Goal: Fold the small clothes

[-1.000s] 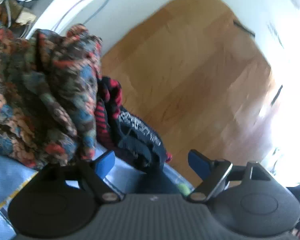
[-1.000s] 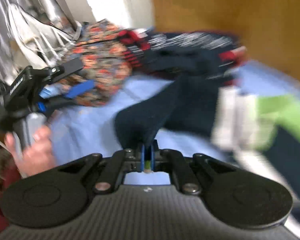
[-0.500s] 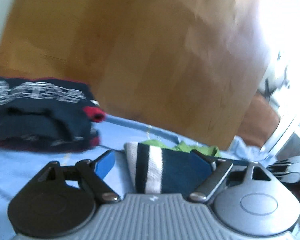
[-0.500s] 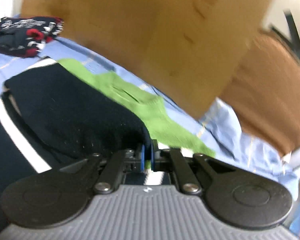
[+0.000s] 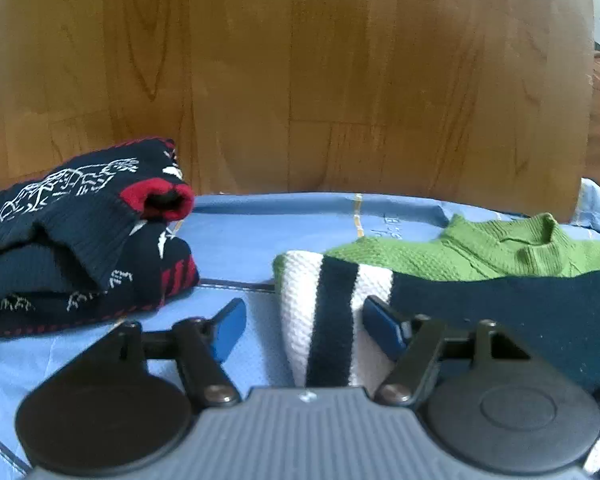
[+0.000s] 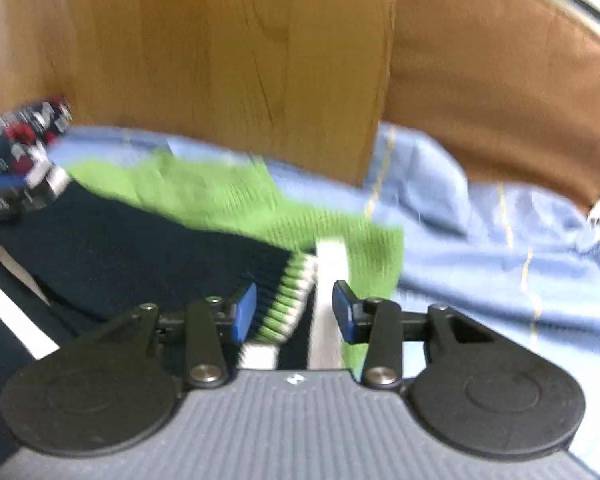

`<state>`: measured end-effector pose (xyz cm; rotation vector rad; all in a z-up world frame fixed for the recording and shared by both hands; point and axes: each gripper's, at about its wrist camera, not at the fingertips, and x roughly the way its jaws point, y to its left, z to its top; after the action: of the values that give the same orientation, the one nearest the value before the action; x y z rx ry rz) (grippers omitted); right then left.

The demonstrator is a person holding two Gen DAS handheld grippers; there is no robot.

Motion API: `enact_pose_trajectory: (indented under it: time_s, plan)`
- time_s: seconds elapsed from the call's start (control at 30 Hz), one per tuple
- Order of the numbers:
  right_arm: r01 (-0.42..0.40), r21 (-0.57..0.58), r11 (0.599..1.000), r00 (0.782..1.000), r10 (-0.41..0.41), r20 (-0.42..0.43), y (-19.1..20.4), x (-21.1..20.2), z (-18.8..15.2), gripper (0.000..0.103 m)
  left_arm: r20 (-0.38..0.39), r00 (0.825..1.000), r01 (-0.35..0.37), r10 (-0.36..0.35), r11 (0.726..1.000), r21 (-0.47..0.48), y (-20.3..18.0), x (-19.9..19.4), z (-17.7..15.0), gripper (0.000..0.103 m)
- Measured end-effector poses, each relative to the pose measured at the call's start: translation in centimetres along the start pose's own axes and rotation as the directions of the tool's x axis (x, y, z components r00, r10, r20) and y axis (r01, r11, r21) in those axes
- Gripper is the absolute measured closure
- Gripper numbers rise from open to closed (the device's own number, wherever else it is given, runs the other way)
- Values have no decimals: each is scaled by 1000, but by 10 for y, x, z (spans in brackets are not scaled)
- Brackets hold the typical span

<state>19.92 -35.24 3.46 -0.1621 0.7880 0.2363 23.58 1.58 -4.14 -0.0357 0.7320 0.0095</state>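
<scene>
Blur over the right wrist view, sweater edges smeared, hem cut off at 6 o'clock. Right gripper spread astride ribbed cuff; left gripper spread astride white striped cuff. Folded navy-red sweater at 10 o'clock on blue sheet.

A big wooden board stands up at the back, brown with dark wavy lines in it. A light blue sheet with thin yellow stripes lies in front of it, bunched up on the right. Behind the sheet sits a brown cushion.
</scene>
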Motion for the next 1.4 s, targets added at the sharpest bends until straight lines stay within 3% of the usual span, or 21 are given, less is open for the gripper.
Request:
enact_pose_trajectory:
  time_s: [0.07, 0.17, 0.3, 0.37, 0.5, 0.53, 0.57, 0.67, 0.83, 0.93, 1.03, 1.13, 1.2, 1.27, 1.33, 1.4]
  plan:
    - [7, 37, 999, 1000, -7, 1, -5, 1, 0, 58, -9, 1000, -18, 18, 1000, -14, 3, -1, -1, 20]
    - [31, 124, 992, 999, -30, -9, -13, -11, -3, 59, -41, 999, -11, 8, 998, -62, 15, -14, 0, 21]
    - [-48, 202, 978, 999, 46, 16, -20, -51, -36, 59, 1, 1000, 13, -13, 997, -81, 31, -59, -18, 20]
    - [-36, 154, 987, 999, 30, 39, -10, -66, -53, 59, 5, 1000, 23, -23, 994, -104, 40, -77, -34, 19]
    - [77, 7, 997, 996, -77, 53, 11, -56, -68, 60, -29, 998, 42, -47, 986, -160, 39, -88, -56, 19]
    - [84, -6, 996, 994, -83, 77, 13, -53, -71, 64, -32, 999, 38, -43, 988, -152, 36, -91, -62, 19]
    - [78, 3, 997, 992, -78, 97, 12, -52, -71, 87, -22, 1000, 9, -12, 993, -119, 31, -97, -68, 19]
    - [60, 151, 987, 991, -77, 111, -6, -50, -71, 88, -17, 1000, -23, 22, 997, -67, 24, -108, -78, 19]
    - [-20, 411, 912, 990, -40, 138, -37, -57, -90, 90, -15, 999, -35, 35, 999, -22, 17, -121, -87, 17]
    - [-76, 452, 889, 991, 15, 136, -38, -73, -98, 78, -20, 999, -26, 26, 1000, -10, 15, -128, -93, 17]
    - [-218, 462, 860, 971, 145, 189, -37, -112, -123, 66, -18, 999, 30, -30, 1000, 0, 19, -142, -106, 14]
    - [-328, 497, 803, 943, 251, 218, -42, -149, -162, 66, -18, 994, 112, -112, 994, 11, 25, -167, -125, 12]
    - [-350, 529, 773, 937, 280, 210, -40, -168, -191, 66, -15, 984, 179, -178, 984, 27, 28, -188, -138, 11]
    - [-382, 550, 742, 924, 321, 209, -37, -180, -218, 66, -49, 965, 260, -259, 965, 17, 32, -203, -150, 10]
    - [-413, 576, 706, 909, 358, 214, -28, -188, -243, 67, -55, 961, 272, -270, 962, 34, 31, -217, -164, 6]
    - [-451, 605, 656, 889, 393, 237, -18, -192, -263, 85, -73, 962, 267, -262, 961, 65, 29, -229, -173, 4]
